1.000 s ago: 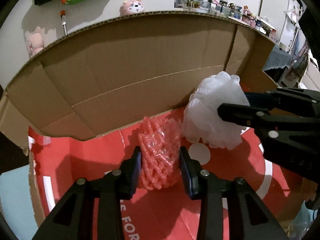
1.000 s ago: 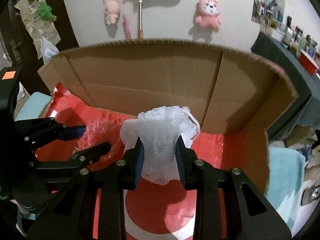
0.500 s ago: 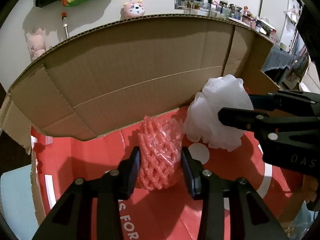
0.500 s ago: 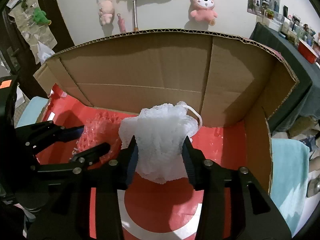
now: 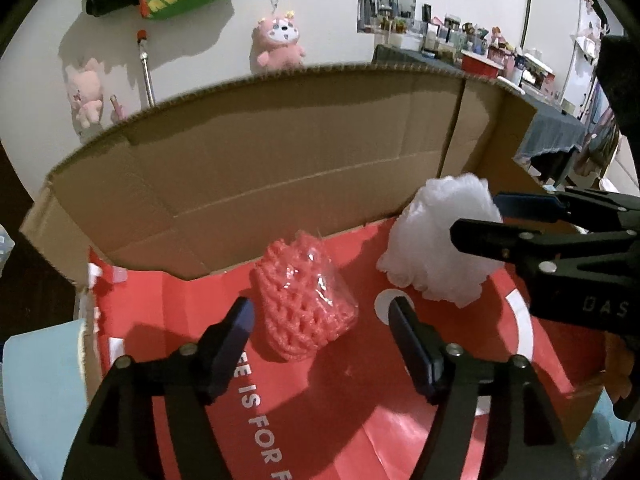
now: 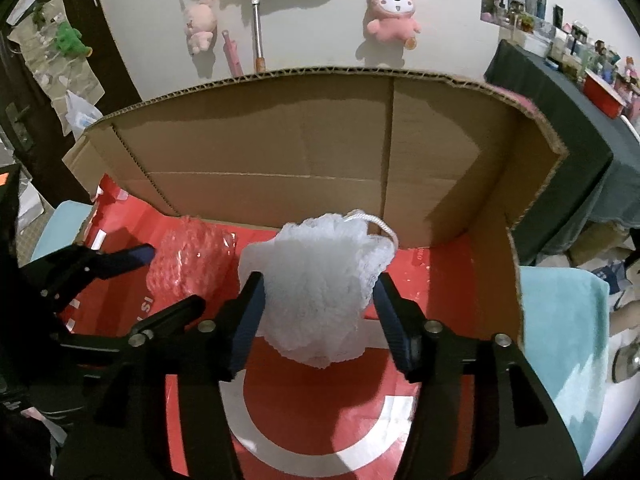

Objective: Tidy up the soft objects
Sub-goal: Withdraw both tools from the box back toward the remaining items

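Observation:
A pink foam net sleeve [image 5: 306, 300] lies on the red floor of an open cardboard box [image 5: 248, 168]. My left gripper [image 5: 322, 318] is open, its fingers apart on either side of the sleeve and just behind it. A white mesh bath pouf [image 6: 320, 284] with a cord loop rests on the box floor to the right of the sleeve. My right gripper [image 6: 318, 300] is open, its fingers [image 6: 250, 312] wide around the pouf. The pouf [image 5: 444, 240] and the right gripper [image 5: 488, 220] also show in the left wrist view. The sleeve [image 6: 188, 264] shows in the right wrist view.
The box's brown flaps [image 6: 320, 152] stand tall at the back and right. Light blue cloth [image 6: 560, 340] lies outside the box on the right. Pink plush toys [image 6: 394, 12] hang on the white wall. A cluttered dark table [image 5: 552, 128] stands far right.
Both grippers opened and let go: the pink sleeve and the white pouf now rest on the box floor. Both grippers pulled back a little.

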### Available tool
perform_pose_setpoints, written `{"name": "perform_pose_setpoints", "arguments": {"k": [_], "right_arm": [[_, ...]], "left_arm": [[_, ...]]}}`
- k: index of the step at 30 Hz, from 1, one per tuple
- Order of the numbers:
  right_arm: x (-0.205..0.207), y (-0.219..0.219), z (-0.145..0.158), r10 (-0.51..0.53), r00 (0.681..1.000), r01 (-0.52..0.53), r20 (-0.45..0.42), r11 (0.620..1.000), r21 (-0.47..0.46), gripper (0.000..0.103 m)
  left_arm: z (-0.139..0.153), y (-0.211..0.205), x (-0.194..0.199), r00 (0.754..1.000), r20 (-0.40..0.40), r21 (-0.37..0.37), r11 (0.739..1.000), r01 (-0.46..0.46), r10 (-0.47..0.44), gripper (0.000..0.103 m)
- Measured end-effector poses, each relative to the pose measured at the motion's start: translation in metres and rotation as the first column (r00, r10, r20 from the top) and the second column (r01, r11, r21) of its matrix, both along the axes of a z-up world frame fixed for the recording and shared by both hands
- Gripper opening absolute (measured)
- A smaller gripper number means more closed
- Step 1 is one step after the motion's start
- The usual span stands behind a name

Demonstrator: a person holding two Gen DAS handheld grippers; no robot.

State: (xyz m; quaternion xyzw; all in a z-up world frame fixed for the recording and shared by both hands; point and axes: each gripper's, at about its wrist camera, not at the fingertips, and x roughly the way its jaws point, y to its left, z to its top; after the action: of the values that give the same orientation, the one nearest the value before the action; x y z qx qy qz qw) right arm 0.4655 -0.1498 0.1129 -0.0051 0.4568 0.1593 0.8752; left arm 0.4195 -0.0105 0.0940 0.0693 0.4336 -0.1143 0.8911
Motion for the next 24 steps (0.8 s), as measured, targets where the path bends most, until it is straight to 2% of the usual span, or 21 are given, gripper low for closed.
{"name": "perform_pose_setpoints", "arguments": {"k": [2,7,11,17,19,21,22,24], "right_arm": [[-0.003,-0.001,0.004,-0.005,1.0,0.005,0.01,1.0,-0.007,0.062],[-0.018,-0.006,0.023,-0.014,0.999,0.014,0.031,1.0,0.001,0.062],[-0.038,-0.008,0.044,-0.02,0.997,0.02,0.07,1.0,0.002,0.072],[-0.084,-0.013,0.088,-0.031,0.99,0.03,0.137,1.0,0.005,0.075],[-0.104,-0.016,0.104,-0.03,0.985,0.028,0.168,0.999,0.015,0.076],[-0.123,-0.018,0.118,-0.03,0.98,0.027,0.199,0.999,0.019,0.081],[-0.135,-0.019,0.126,-0.029,0.975,0.024,0.219,0.999,0.025,0.088],[-0.157,-0.021,0.137,-0.025,0.967,0.016,0.254,0.999,0.035,0.091]], "left_arm": [[0.007,0.002,-0.005,1.0,0.015,-0.005,1.0,-0.006,0.006,0.079],[0.031,0.006,-0.026,0.998,0.059,-0.02,1.0,-0.019,0.02,0.085],[0.055,0.008,-0.052,0.993,0.11,-0.032,0.999,-0.027,0.031,0.092],[0.099,0.016,-0.103,0.976,0.206,-0.084,0.995,-0.048,0.065,0.102],[0.113,0.018,-0.124,0.968,0.239,-0.104,0.993,-0.05,0.074,0.103],[0.124,0.021,-0.147,0.96,0.268,-0.125,0.991,-0.048,0.08,0.103],[0.127,0.021,-0.157,0.956,0.28,-0.136,0.99,-0.047,0.083,0.103],[0.134,0.023,-0.175,0.948,0.305,-0.147,0.988,-0.048,0.091,0.103]]}}
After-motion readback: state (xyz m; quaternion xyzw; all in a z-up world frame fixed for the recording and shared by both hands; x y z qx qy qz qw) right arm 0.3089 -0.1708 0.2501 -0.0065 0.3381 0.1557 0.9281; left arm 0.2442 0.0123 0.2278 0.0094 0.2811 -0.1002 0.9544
